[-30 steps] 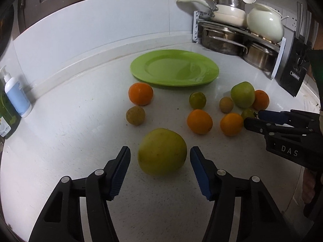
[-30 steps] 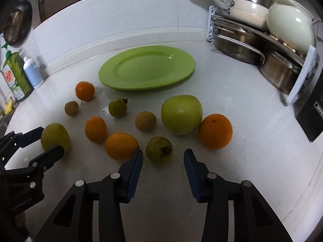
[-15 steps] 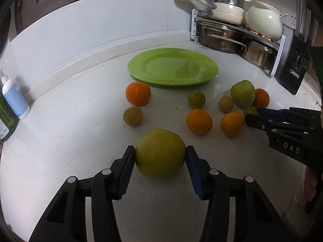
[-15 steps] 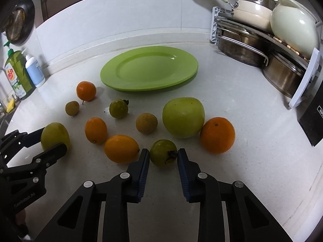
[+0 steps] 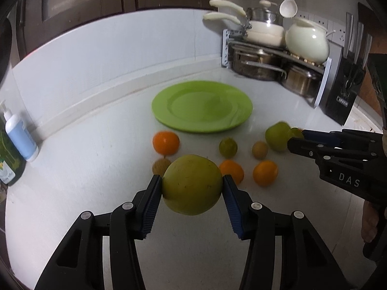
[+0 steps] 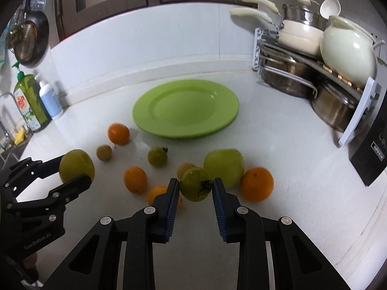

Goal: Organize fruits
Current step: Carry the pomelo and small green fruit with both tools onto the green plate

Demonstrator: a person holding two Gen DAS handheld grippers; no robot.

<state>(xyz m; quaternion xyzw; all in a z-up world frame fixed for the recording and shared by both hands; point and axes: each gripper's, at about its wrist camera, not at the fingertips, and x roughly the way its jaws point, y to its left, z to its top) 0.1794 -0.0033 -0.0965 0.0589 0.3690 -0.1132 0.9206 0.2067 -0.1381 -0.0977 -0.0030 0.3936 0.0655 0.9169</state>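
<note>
My left gripper [image 5: 192, 188] is shut on a large yellow-green fruit [image 5: 192, 184] and holds it above the white counter; it also shows in the right wrist view [image 6: 76, 165]. My right gripper [image 6: 195, 188] is shut on a small green fruit with a dark stem [image 6: 194, 187], lifted off the counter. The empty green plate [image 5: 202, 106] [image 6: 186, 107] lies behind the fruits. On the counter stay a big green apple [image 6: 223, 166], several oranges such as one at the right [image 6: 256, 183], and small brownish and green fruits [image 6: 157, 155].
A pot rack [image 6: 314, 70] with pans and a cream pot stands at the back right. A black knife block [image 5: 343, 96] is at the far right. Soap bottles [image 6: 36, 99] stand at the left by the wall. The backsplash wall runs behind the plate.
Both grippers closed on their fruits and lifted them off the counter. The cameras rose, so the plate and remaining fruits sit lower and farther in view.
</note>
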